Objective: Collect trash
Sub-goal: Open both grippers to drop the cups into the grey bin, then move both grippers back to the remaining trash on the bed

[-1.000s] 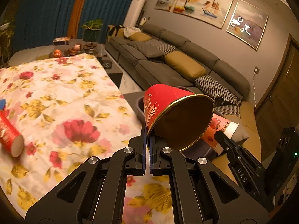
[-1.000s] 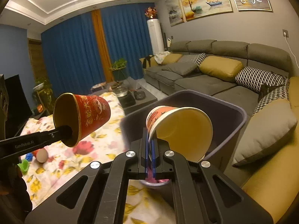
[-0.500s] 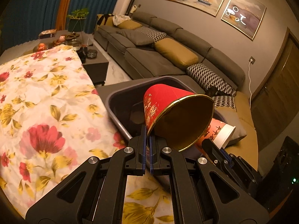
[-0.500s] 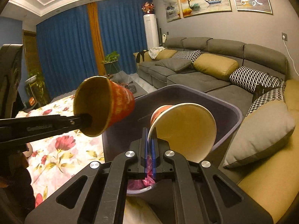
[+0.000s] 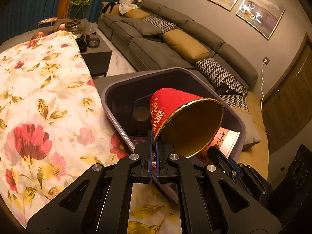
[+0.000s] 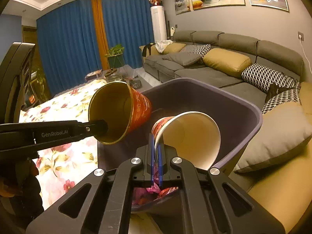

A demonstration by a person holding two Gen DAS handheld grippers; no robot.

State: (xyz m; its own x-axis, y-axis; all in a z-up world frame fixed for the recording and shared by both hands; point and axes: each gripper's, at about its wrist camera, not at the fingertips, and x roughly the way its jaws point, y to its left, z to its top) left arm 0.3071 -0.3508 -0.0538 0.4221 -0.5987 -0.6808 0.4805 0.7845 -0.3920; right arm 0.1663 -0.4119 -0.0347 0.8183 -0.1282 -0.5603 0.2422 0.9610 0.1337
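Red cup and white-lined cup now over the purple bin.
Left gripper and right gripper stay clamped on their rims; both have moved from the floral table, so dropping looks next.

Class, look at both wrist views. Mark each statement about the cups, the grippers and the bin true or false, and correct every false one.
1. The left gripper pinches the rim of the red cup. True.
2. The right gripper is open and empty. False: it is shut on the white-lined cup.
3. Both cups are over the purple bin. True.
4. The bin is empty. False: crumpled wrappers lie inside.
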